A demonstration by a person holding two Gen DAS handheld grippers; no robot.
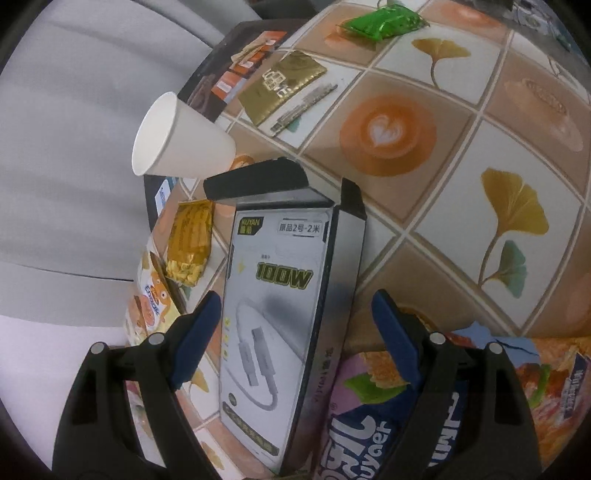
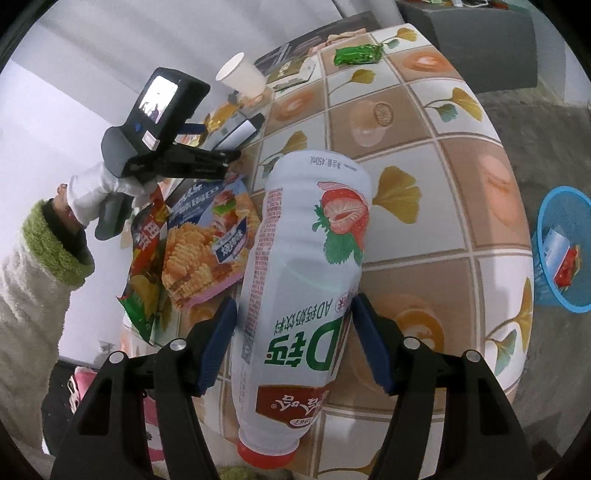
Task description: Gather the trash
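Left gripper (image 1: 291, 328) is hovering with its fingers spread apart around a cable box (image 1: 284, 325) lying on the patterned table (image 1: 443, 206), not touching it. Right gripper (image 2: 293, 341) is straddling a strawberry drink bottle (image 2: 306, 280), fingers at its sides; I cannot tell whether they are pressing it. A blue basket (image 2: 550, 225) is sitting on the floor beside the table.

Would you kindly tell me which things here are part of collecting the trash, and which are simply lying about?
Part of the job:
- strawberry drink bottle, between the right gripper fingers
- cable box, between the left gripper fingers
- paper cup, tipped over
- green wrapper
- crisp bags
- blue basket

Just lying about:
- patterned tablecloth
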